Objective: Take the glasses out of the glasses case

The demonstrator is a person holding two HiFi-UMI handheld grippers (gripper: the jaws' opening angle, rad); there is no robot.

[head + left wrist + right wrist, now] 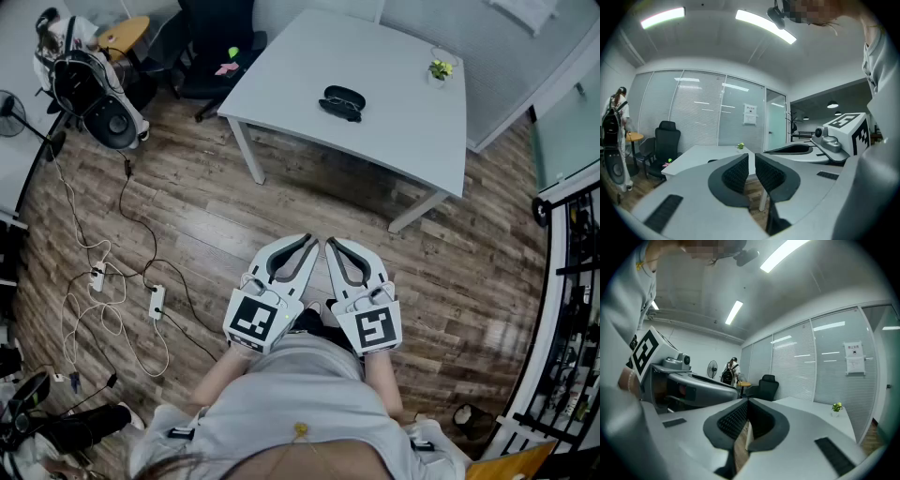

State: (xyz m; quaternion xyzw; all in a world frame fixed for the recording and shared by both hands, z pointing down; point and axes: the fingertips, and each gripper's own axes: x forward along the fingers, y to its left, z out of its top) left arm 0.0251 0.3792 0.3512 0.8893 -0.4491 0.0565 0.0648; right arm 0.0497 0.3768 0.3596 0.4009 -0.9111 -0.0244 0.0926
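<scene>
A black glasses case [342, 100] lies shut on the white table [394, 122], far ahead of both grippers. I cannot see any glasses. My left gripper [311, 240] and right gripper [330, 244] are held side by side close to the person's body, over the wooden floor, pointing toward the table. In the left gripper view the left gripper [752, 157] has only a thin slit between its pads and nothing in it. The right gripper [747, 401] has its pads pressed together, empty.
A small potted plant [440, 68] stands at the table's far right corner. A black office chair [211, 47] sits left of the table. Cables and a power strip [155, 300] trail over the floor at left. Dark shelving [572, 309] lines the right side.
</scene>
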